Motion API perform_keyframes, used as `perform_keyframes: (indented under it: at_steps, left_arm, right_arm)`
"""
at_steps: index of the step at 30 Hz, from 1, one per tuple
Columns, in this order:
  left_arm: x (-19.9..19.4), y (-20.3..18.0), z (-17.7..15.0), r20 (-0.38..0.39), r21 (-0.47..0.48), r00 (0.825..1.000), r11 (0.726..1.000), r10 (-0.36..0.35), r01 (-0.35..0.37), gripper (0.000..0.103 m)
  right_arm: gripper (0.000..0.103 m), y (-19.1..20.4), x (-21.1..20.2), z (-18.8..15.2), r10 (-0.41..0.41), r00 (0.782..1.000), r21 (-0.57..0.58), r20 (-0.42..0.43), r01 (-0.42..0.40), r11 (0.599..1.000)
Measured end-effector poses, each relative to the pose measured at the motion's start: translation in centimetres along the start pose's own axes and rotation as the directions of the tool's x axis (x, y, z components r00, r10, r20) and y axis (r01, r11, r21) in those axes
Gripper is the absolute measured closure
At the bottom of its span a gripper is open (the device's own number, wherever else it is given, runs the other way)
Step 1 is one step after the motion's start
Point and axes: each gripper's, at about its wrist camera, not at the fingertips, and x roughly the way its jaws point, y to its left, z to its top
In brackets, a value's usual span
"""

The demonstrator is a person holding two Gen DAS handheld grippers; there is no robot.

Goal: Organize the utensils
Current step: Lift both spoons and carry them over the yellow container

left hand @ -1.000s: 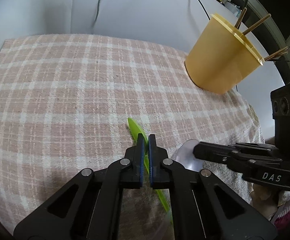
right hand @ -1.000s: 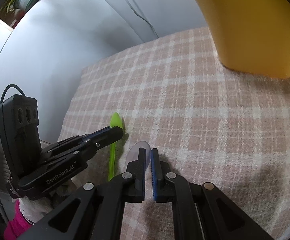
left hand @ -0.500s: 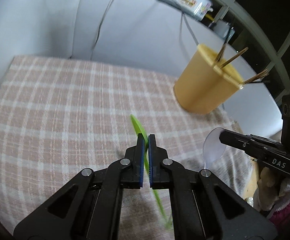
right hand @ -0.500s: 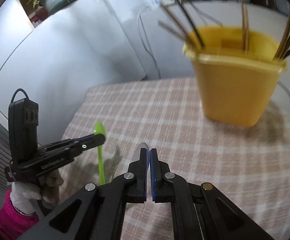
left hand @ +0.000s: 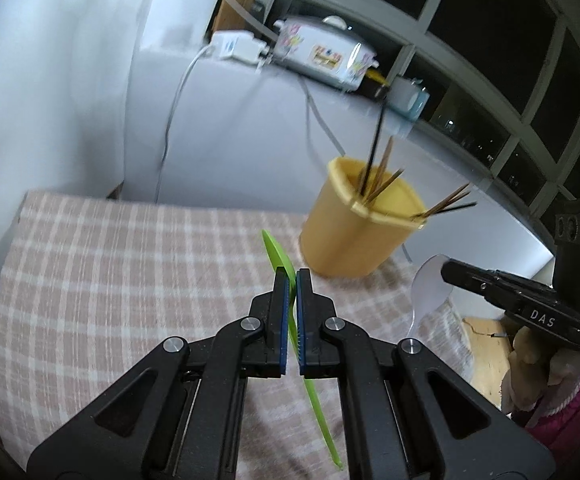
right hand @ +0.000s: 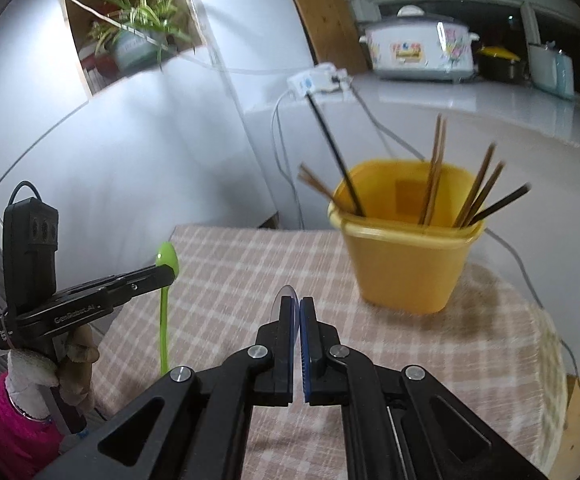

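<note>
While both spoons are hanging in the air, the scene is looking like this:
green spoon point(left hand: 277, 258): sitting pinched in the left gripper point(left hand: 292, 280), jaws clamped tight
clear spoon point(left hand: 426, 292): being squeezed by the right gripper point(right hand: 299, 307)
yellow cup point(right hand: 406, 272): holding chopsticks point(right hand: 434, 172), standing on the checked cloth point(right hand: 225, 272) ahead

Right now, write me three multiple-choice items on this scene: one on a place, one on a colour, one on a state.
1. Where are the wooden chopsticks?
A. in the yellow plastic cup
B. flat on the checked cloth
C. in a gripper

2. What colour is the plastic spoon in the left gripper?
A. red
B. green
C. black

3. How is the right gripper?
A. wide open
B. empty
C. shut on the clear plastic spoon

Key: 1 A, they stand inside its rim; 2 B, bright green bowl and handle; 3 C, its fingers pinch the spoon.
</note>
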Motion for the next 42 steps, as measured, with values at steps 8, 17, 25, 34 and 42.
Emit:
perform_keyframes:
  at_steps: [8,17,25,34,42]
  left_arm:
    - [-1.1,-2.9,3.4,0.12,0.063,0.993,0.998,-0.008,0.001,0.102]
    - [0.3,-6.9,7.2,0.221,0.143,0.975,0.99,-0.014,-0.018,0.103]
    - [2.8,-10.6,10.2,0.274,0.213,0.962,0.976,-0.011,-0.049,0.103]
    - [6.5,-13.6,12.3,0.31,0.266,0.95,0.957,0.027,-0.115,0.103]
    - [9.6,-14.9,13.3,0.32,0.286,0.946,0.947,0.048,-0.144,0.103]
  right_arm:
    - [0.103,-1.3,-2.3,1.6,-0.03,0.997,0.016,0.073,0.029,0.999]
    - [0.103,-2.9,-3.9,4.0,-0.077,0.987,0.027,0.139,0.074,0.997]
    - [0.103,-4.8,-4.9,7.2,-0.143,0.969,0.035,0.2,0.139,0.99]
    - [0.103,-6.8,-4.5,10.3,-0.216,0.947,0.049,0.239,0.211,0.976]
    - [0.103,-8.2,-3.5,12.1,-0.277,0.926,0.05,0.256,0.274,0.961]
